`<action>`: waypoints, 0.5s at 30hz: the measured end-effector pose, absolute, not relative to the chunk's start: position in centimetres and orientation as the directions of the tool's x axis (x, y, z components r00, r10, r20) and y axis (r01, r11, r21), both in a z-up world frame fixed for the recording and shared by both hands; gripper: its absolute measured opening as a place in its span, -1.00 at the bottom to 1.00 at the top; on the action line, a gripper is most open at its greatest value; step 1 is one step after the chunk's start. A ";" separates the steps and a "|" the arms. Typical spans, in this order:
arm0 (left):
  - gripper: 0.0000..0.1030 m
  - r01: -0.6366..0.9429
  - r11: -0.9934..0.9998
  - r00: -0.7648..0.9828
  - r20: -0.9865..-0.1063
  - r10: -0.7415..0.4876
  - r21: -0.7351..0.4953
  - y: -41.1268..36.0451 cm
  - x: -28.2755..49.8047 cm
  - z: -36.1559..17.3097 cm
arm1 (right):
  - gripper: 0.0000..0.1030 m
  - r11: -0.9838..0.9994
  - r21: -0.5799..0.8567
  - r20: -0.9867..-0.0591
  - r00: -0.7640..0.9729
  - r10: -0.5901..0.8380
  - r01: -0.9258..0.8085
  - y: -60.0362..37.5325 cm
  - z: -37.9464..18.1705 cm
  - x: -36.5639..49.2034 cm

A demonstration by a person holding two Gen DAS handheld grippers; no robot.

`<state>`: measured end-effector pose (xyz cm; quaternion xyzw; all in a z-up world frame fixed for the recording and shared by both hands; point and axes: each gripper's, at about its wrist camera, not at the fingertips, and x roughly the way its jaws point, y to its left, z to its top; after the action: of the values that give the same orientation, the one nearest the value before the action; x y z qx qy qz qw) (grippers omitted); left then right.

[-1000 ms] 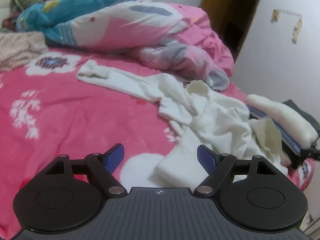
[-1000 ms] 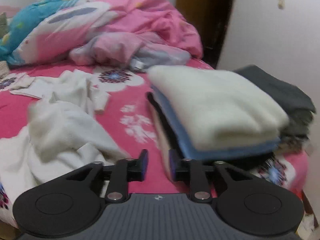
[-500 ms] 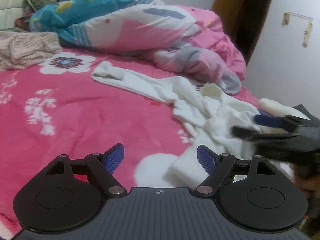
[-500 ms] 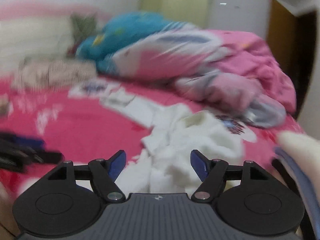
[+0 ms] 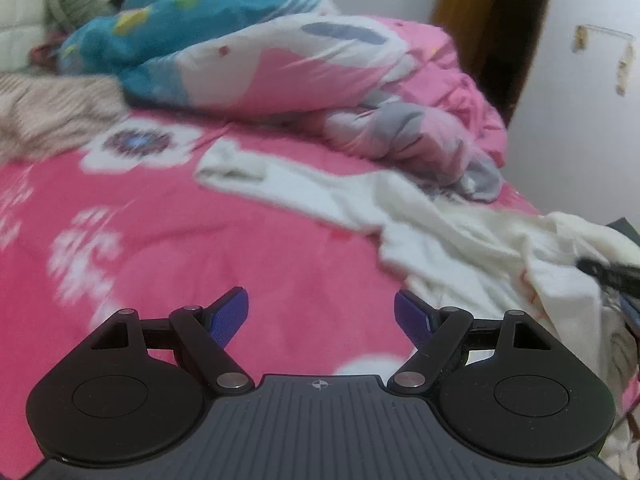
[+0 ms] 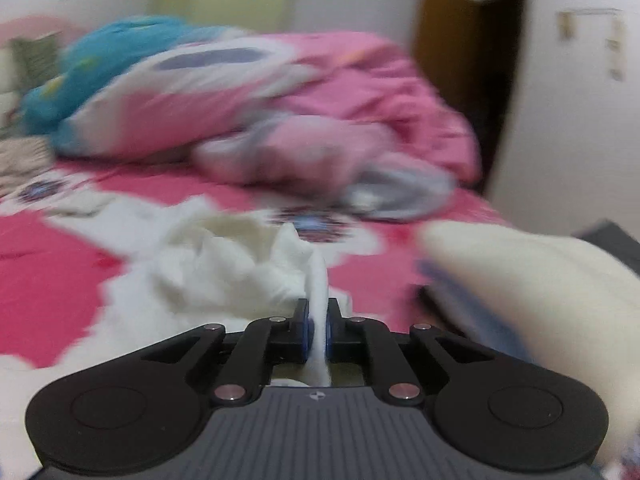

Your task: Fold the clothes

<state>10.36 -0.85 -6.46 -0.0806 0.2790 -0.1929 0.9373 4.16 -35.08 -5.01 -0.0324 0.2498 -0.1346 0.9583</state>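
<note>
Grippers: two, left gripper [image 5: 321, 316] and right gripper [image 6: 316, 330]
White garments, unfolded: one [image 5: 448, 236], mid-bed toward the right edge
Folded garments, stacked: at least three [image 6: 532, 272], right edge of bed [image 5: 160, 240]; blurred, exact count uncertain
Quilts: two [image 5: 256, 64], bunched at far edge
Knit cloth: one [image 5: 44, 112], left edge
Doorways: one [image 5: 508, 48]

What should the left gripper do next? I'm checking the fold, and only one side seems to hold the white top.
Probably reach the left gripper to the white top and grip another edge. It is open over bare pink sheet, while the right gripper has just closed on a fold of the crumpled top; spreading it flat likely needs two holds.
</note>
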 end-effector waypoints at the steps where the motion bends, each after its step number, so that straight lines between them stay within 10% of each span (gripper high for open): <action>1: 0.57 0.344 0.904 0.761 -0.488 -0.427 -0.255 -1.9 11.4 -6.1 | -0.86 0.961 -0.098 -0.484 0.831 -0.274 0.259 -36.2 -5.3 3.7; 15: 0.57 0.655 0.742 0.515 -0.635 -0.576 -0.142 -20.1 29.8 -5.2 | -0.85 0.973 0.126 -0.419 0.899 -0.126 0.195 -39.9 -7.9 1.0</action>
<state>29.83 -20.07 -5.23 0.0579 0.3418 -0.3543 0.8685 1.00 -39.92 -7.87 0.0827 0.2087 -0.0828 0.9709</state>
